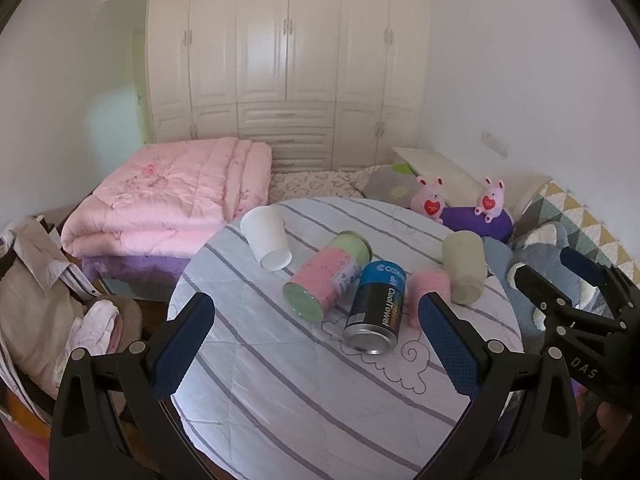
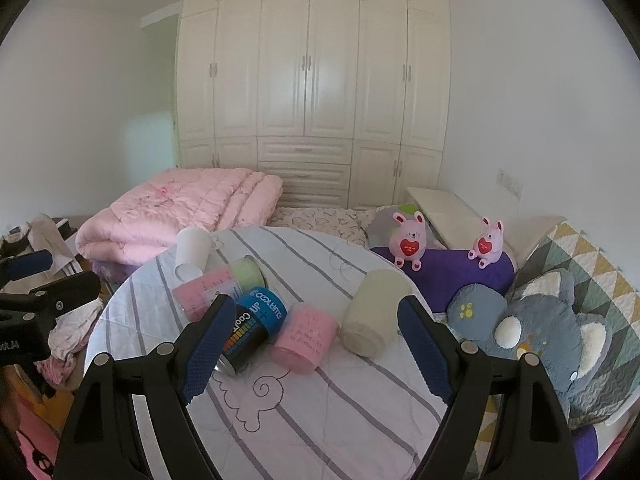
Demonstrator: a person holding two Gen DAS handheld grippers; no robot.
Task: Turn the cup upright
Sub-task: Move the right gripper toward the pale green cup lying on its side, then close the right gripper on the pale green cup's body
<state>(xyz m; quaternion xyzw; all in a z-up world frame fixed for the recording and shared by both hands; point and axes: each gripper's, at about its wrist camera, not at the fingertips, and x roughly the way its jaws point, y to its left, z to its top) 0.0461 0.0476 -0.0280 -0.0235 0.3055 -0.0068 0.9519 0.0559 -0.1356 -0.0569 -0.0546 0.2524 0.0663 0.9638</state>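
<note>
Several cups and cans lie on their sides on a round table with a striped cloth (image 1: 280,380). A white paper cup (image 1: 267,238) lies at the far left, also in the right wrist view (image 2: 193,252). A pink-and-green can (image 1: 328,276), a blue-black can (image 1: 376,308), a pink cup (image 1: 429,294) (image 2: 306,338) and a pale beige cup (image 1: 466,266) (image 2: 376,318) lie in a row. My left gripper (image 1: 316,322) is open and empty, in front of the cans. My right gripper (image 2: 318,322) is open and empty, facing the pink and beige cups.
A bed behind the table holds a folded pink quilt (image 1: 168,200), two pink plush rabbits (image 2: 408,240) on a purple cushion and a grey plush toy (image 2: 552,332) at the right. Clothes (image 1: 44,300) are piled at the left. A white wardrobe (image 2: 312,80) fills the back wall.
</note>
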